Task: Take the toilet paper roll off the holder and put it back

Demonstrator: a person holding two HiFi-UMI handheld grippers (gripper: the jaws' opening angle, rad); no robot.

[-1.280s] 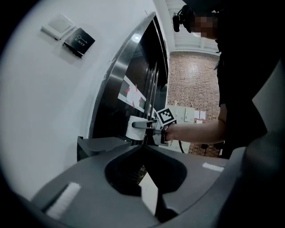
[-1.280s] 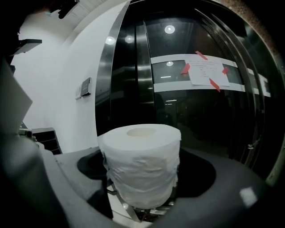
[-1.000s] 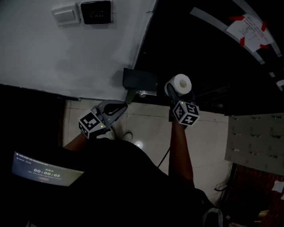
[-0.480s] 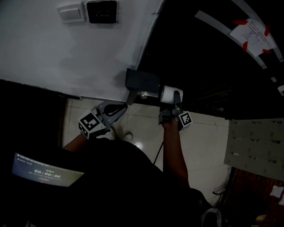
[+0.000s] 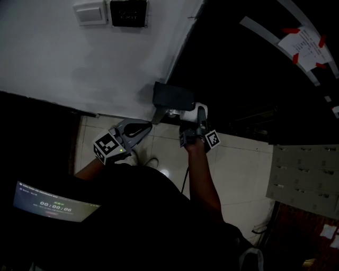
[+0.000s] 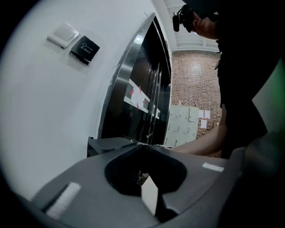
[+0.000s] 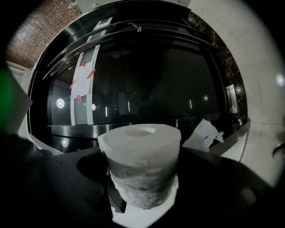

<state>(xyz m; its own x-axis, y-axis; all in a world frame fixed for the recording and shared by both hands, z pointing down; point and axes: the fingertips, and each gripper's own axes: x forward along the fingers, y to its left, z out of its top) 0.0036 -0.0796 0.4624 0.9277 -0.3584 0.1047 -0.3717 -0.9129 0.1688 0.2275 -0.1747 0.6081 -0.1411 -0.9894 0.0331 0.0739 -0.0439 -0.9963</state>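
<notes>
- The right gripper [image 5: 192,118] has its jaws spread wide and clamped on the toilet paper roll [image 7: 141,167], one jaw on each side of the roll's curved wall.
- In the right gripper view the roll fills the gap between the jaws, and its open core shows at the top.
- The left gripper [image 5: 149,126] has its jaws together with nothing between them. It hangs low and to the left, well apart from the roll.
- In the head view the roll is just below the holder [image 5: 172,96], a dark flat-topped box fixed where the white wall [image 5: 79,63] meets the dark glass front [image 5: 249,79].
- A metal bracket [image 5: 160,113] comes down from the holder beside the roll. Whether the roll touches the bracket or the holder cannot be told.
- Nothing can be seen inside the holder; only its dark cover shows.
- Beyond the roll, a crumpled white scrap [image 7: 202,133] lies on a dark ledge.
- A sheet of paper [image 5: 303,38] is fixed to the glass with red tape.
- High on the wall are a white switch plate [image 5: 91,12] and a black exit plate [image 5: 128,11].
- Grey lockers [image 5: 304,172] stand at the right with their doors shut, so their contents are hidden.
- Pale floor tiles [image 5: 238,159] lie below the grippers.
</notes>
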